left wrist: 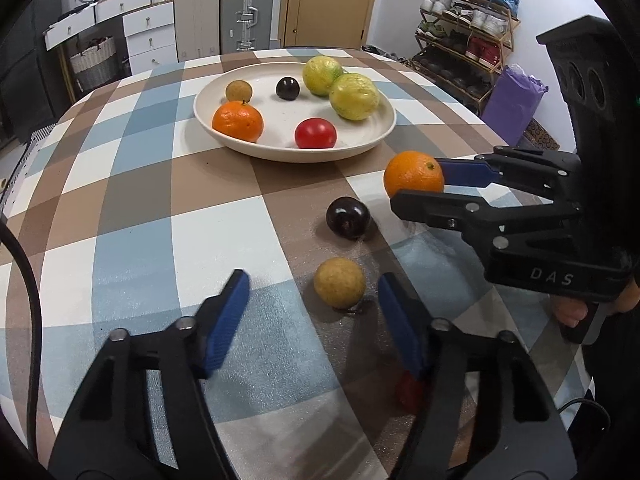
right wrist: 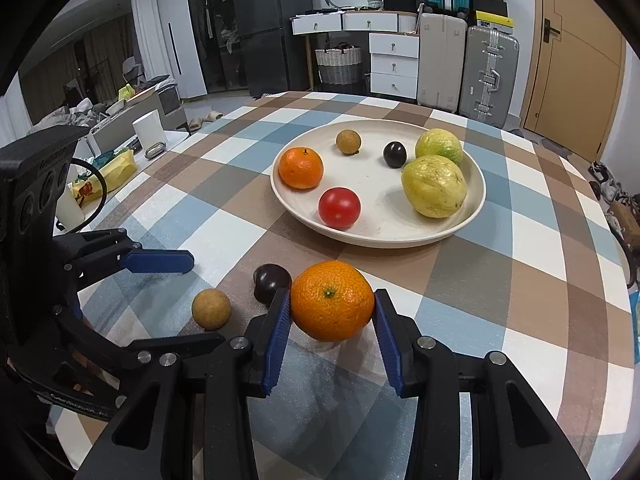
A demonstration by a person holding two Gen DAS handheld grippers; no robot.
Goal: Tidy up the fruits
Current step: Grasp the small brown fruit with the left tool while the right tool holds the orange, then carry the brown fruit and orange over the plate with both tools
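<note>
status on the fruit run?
Right tongs shut on orange. Left tongs open near tan fruit. Plate path unobstructed; dark plum beside.

two low wrist views toward one shared plate [left wrist: 384, 136]

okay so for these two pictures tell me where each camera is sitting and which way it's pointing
Left wrist: sits on the left gripper, looking forward across the checked table toward the plate; its own open fingers show, plus the right gripper entering from the right, shut on an orange.
Right wrist: sits on the right gripper, facing the plate and the cabinets behind; its fingers clamp the orange, with the left gripper at left.
Shared: plate, orange, dark plum, tan round fruit.
</note>
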